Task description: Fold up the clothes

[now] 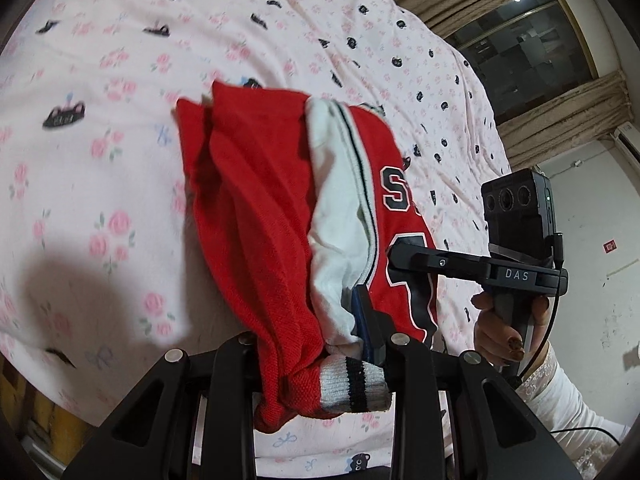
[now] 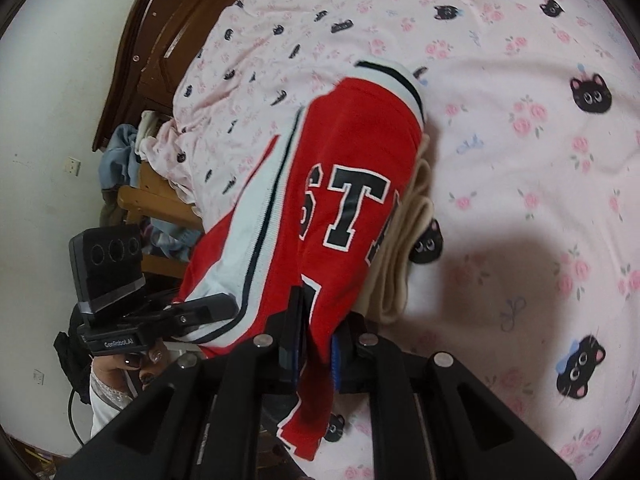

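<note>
I see the red knit jersey (image 1: 256, 216) hanging above the bed (image 1: 120, 60), bunched lengthwise between my two claws. Its weave is coarse and ribbed-looking, with a smooth white side panel edged by thin black piping and blocky black letters outlined in white. My left claw (image 1: 320, 344) is clenched on the gathered end beside the jersey's grey, black and white striped cuff (image 1: 356, 384), which lies across the claw's black frame. My right claw (image 2: 316, 344) is clenched on a red fold just under the lettering; blue pads (image 2: 335, 364) show at the fabric's edge. In the right wrist view the jersey's far end, with its striped band, droops to the bed. Just beside the jersey, a cream ribbed garment (image 2: 404, 248) lies folded in soft layers on the bed's pink sheet, printed with roses and black cat faces.
</note>
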A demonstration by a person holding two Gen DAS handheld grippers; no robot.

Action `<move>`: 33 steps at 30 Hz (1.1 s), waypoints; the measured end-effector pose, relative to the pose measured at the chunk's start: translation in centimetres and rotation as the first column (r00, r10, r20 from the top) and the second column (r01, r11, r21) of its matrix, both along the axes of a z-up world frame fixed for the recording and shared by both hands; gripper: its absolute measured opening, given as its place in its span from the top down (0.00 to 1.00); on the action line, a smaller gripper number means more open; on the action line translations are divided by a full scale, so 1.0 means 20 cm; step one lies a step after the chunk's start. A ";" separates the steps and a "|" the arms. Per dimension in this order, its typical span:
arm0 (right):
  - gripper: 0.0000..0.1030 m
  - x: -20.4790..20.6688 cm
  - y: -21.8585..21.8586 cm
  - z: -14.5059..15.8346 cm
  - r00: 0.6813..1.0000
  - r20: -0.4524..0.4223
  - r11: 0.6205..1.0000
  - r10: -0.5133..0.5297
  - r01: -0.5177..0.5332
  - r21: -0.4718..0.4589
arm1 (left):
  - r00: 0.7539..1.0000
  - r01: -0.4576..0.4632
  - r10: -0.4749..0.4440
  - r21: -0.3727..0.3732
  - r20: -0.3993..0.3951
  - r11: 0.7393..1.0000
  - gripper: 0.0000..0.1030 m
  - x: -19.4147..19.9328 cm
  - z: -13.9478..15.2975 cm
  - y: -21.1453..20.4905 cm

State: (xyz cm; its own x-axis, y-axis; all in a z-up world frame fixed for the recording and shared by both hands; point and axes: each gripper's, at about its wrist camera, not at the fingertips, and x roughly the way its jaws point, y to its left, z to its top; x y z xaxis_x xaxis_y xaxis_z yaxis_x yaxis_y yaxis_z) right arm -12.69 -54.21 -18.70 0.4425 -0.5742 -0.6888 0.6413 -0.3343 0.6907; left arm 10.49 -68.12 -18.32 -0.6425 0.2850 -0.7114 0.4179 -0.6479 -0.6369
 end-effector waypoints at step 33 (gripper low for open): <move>0.31 0.64 0.56 0.52 0.668 -0.730 0.983 -0.147 0.181 -0.033 | 0.933 -0.279 0.358 -0.715 -0.043 0.641 0.30 0.31 0.60 0.82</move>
State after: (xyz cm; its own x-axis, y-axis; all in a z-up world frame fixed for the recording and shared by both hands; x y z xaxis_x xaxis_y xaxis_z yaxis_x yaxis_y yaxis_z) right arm 0.12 -43.05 -8.36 -0.3057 -0.5535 -0.7747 0.8664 -0.4992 0.0148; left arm 16.69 -51.62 -6.41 -0.5166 -0.5300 -0.6725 0.7161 -0.6980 0.0001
